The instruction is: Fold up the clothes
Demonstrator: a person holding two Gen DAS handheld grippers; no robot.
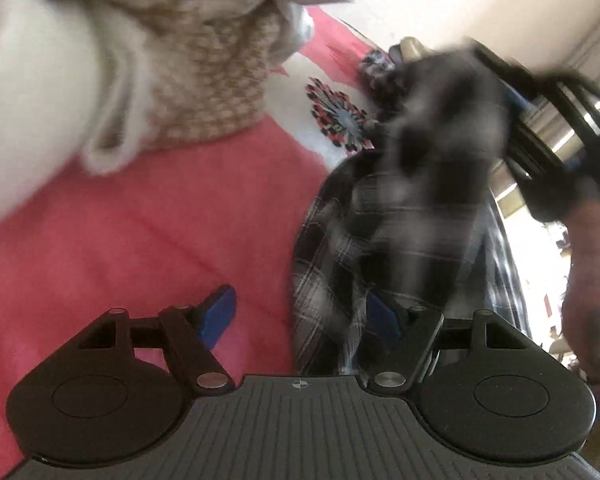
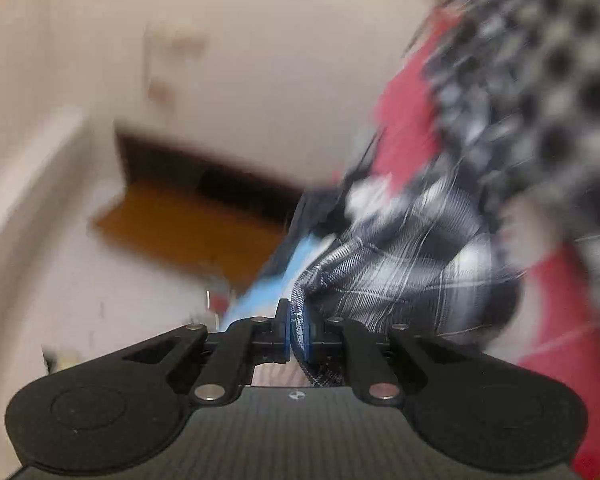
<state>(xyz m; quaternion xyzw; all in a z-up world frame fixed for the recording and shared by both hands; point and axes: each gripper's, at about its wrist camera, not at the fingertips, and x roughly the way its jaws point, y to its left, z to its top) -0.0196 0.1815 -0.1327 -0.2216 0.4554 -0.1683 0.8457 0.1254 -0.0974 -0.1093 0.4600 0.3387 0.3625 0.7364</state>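
Right gripper (image 2: 296,330) was clenched on edge of plaid shirt (image 2: 400,264), cloth pinched between blue pads, rest bunched to the right over red bedcover (image 2: 556,320). My left gripper (image 1: 302,316) was spread wide, gripping nothing; shirt hem lay between fingers, against right one. Beige knit garment (image 1: 204,72) sat further up bed. Both views blurred.

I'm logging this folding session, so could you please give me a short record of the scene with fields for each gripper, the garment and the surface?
left gripper: jaws open, nothing clamped, hovering at the edge of the plaid shirt
right gripper: jaws shut on a hem of the plaid shirt, cloth lifted
other clothes: beige knit sweater lying behind
surface: pink bedspread
image quality: both views blurred
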